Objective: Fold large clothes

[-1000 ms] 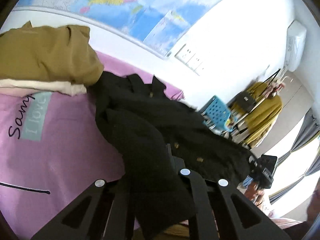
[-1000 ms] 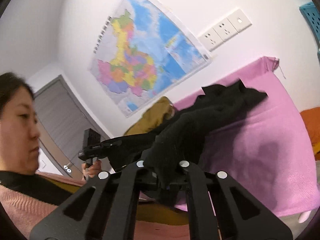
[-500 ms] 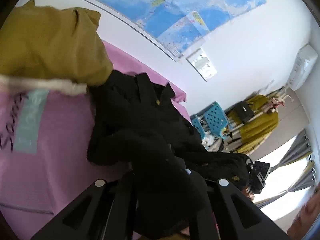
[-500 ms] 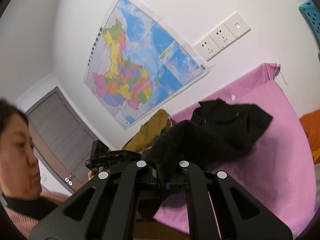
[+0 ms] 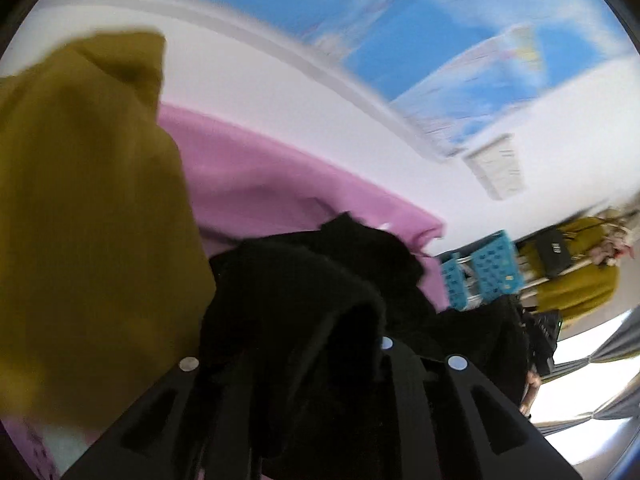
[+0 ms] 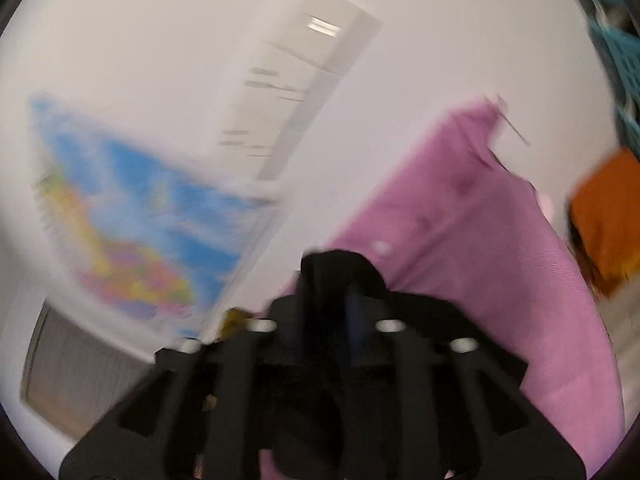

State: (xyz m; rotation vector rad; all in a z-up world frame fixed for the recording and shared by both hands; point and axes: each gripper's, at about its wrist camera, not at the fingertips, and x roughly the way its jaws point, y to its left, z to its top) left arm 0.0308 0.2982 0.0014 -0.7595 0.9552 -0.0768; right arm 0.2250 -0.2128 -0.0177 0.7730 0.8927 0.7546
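Two grippers, both clamped on the same black coat [image 5: 320, 288]. Left gripper [image 5: 288, 364]: fingers buried in bunched black fabric at lower centre of its frame, closed on it. Right gripper [image 6: 324, 320]: fingers narrow, black cloth pinched between them at bottom centre. Coat sits over the pink bed sheet [image 5: 260, 184]. Mustard garment [image 5: 92, 220] fills the left of the left view, touching the coat. Wall map [image 6: 132, 236] at left of the right view, heavily blurred. Blue basket [image 5: 484, 272] at right of the left view.
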